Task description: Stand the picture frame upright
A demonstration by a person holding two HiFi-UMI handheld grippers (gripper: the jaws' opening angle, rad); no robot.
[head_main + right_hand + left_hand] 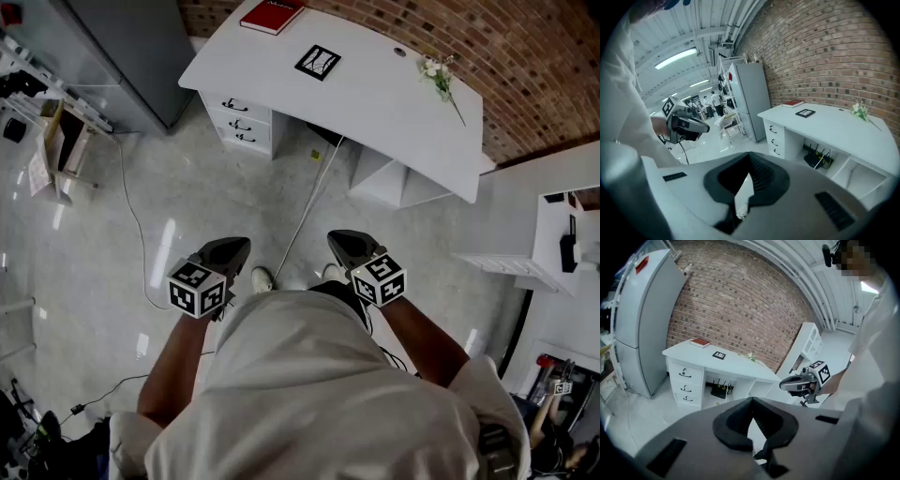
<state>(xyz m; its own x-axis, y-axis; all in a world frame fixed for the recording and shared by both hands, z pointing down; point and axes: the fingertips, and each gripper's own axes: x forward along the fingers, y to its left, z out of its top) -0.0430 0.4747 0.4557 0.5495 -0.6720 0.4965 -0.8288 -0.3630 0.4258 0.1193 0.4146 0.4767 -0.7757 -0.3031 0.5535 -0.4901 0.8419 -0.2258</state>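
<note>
Left gripper (pixel 234 247) & right gripper (pixel 339 240) are both clenched empty, near the person's body, while the picture frame (pixel 318 62) lies flat on the far white desk (pixel 384 108), well apart from the 2.

Right gripper (pixel 750 158): jaws were together, with nothing between them. Ahead to the right, a white desk (pixel 834 129) stood against a brick wall (pixel 825 51). On the desk top the picture frame (pixel 805 113) lay flat. A red book (pixel 792 104) lay beyond it, and a flower sprig (pixel 859 111) lay apart, further right. The left gripper (pixel 705 127) was held at left, well apart from the desk.
</note>
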